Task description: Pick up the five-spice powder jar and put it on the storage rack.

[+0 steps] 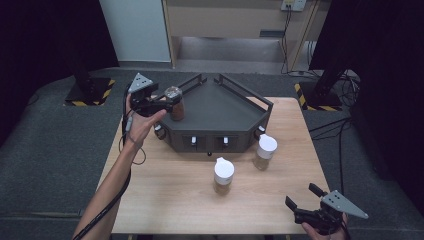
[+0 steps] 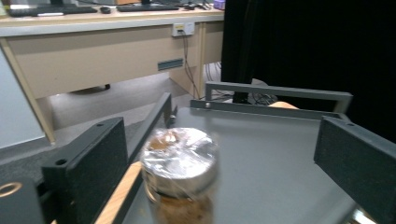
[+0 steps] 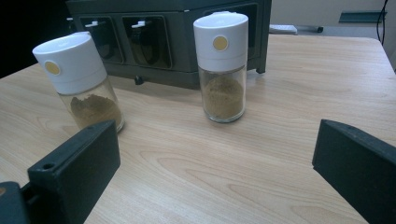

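A glass jar (image 1: 175, 106) with a silvery lid and brown contents stands at the left corner of a dark grey rack (image 1: 227, 107) with low rails. My left gripper (image 1: 167, 102) is open, one jaw on each side of that jar (image 2: 180, 161) and neither pressing it; the jar is nearer the left jaw. The left gripper (image 2: 219, 163) looks across the rack's deck (image 2: 285, 154). At the table's near right corner my right gripper (image 1: 300, 196) is open and holds nothing. It (image 3: 215, 163) faces two white-capped spice jars (image 3: 79, 79) (image 3: 222, 65).
The two white-capped jars (image 1: 223, 175) (image 1: 265, 151) stand on the wooden table (image 1: 170, 200) in front of the rack, whose front face (image 3: 140, 37) has small compartments. A desk (image 2: 93, 51) and a black curtain (image 2: 303, 42) lie beyond the table.
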Action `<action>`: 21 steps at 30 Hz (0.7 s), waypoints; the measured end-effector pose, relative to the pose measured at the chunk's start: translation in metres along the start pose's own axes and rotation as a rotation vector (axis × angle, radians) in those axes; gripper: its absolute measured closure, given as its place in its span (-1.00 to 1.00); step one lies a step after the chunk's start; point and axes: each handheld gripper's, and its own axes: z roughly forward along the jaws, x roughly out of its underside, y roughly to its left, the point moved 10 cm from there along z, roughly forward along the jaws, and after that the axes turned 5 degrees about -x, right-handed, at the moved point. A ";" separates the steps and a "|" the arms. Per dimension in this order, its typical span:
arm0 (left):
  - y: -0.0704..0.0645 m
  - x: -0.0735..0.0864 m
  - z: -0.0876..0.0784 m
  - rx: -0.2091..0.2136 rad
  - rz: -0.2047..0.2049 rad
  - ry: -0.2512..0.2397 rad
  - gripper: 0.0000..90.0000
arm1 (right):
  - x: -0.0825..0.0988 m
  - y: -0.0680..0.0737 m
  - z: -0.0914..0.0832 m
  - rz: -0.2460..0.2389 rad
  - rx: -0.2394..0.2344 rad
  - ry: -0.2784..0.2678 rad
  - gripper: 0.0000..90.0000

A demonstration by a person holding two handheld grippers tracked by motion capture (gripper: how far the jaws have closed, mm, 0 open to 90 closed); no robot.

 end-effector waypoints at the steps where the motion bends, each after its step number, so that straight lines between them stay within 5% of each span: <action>1: -0.001 0.000 -0.004 0.007 0.006 -0.004 -0.97 | 0.000 0.000 0.000 -0.001 0.001 0.002 -0.98; 14: -0.017 0.015 -0.061 0.128 0.015 -0.043 -0.98 | -0.001 0.001 0.001 -0.002 -0.002 0.011 -0.97; 21: -0.024 0.032 -0.086 0.137 0.034 -0.034 -0.98 | -0.001 0.001 0.001 -0.002 -0.004 0.012 -0.97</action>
